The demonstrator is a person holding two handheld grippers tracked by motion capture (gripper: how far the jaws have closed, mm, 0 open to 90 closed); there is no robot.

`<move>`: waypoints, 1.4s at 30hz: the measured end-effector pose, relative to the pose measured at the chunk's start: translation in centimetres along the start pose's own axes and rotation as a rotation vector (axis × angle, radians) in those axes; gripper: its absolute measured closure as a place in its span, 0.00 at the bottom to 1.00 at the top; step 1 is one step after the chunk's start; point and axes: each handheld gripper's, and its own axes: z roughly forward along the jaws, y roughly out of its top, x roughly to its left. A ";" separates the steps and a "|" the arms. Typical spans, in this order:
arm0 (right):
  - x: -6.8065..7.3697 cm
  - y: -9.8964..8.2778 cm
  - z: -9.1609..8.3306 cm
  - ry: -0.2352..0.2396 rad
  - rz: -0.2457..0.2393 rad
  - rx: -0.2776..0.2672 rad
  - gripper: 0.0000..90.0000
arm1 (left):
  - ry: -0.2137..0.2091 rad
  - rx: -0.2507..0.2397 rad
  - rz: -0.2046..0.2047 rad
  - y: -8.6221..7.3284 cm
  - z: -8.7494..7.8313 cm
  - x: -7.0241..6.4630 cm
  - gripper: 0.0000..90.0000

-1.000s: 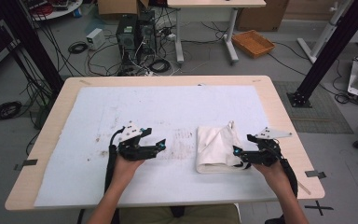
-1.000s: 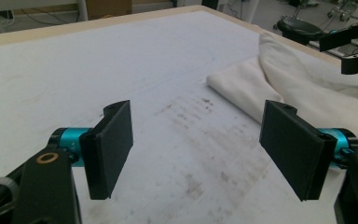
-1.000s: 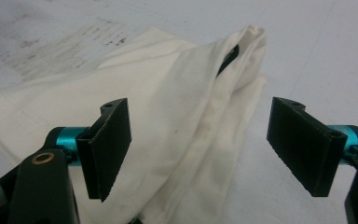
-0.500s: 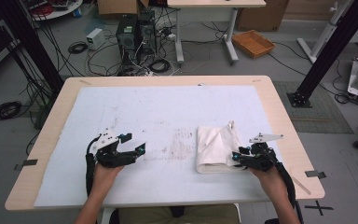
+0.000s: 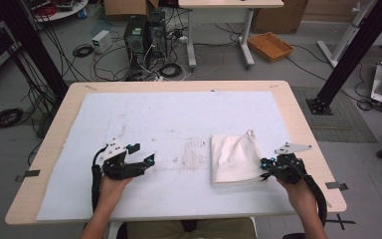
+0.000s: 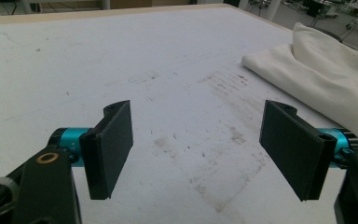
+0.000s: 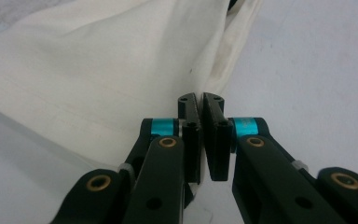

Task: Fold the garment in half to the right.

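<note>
A folded white cloth [image 5: 234, 159] lies flat on the right half of the white mat [image 5: 179, 114]. My right gripper [image 5: 263, 168] rests at the cloth's near right edge, tips touching it. In the right gripper view the gripper [image 7: 201, 100] is shut, its jaws pressed together, and I see no fabric in the thin gap; the cloth [image 7: 98, 70] spreads out ahead and to the left. My left gripper [image 5: 148, 164] sits well to the left of the cloth, low over the mat. It is open [image 6: 198, 149] with nothing between its jaws, and the cloth [image 6: 326, 79] lies off to its right.
Brown stains mark the mat [image 6: 223, 140] between the left gripper and the cloth. The wooden table [image 5: 298, 129] borders the mat on all sides. Cables, computer towers [image 5: 144, 35] and an orange tray [image 5: 270, 46] are on the floor beyond the far edge.
My left gripper has drawn away to the left, from beside the cloth to the mat's left half. My right gripper has shifted slightly right and toward the person.
</note>
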 end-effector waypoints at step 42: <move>2.6 8.9 10.0 -0.084 -0.059 0.128 0.81 | -0.001 -0.005 -0.016 0.0 0.3 0.2 0.29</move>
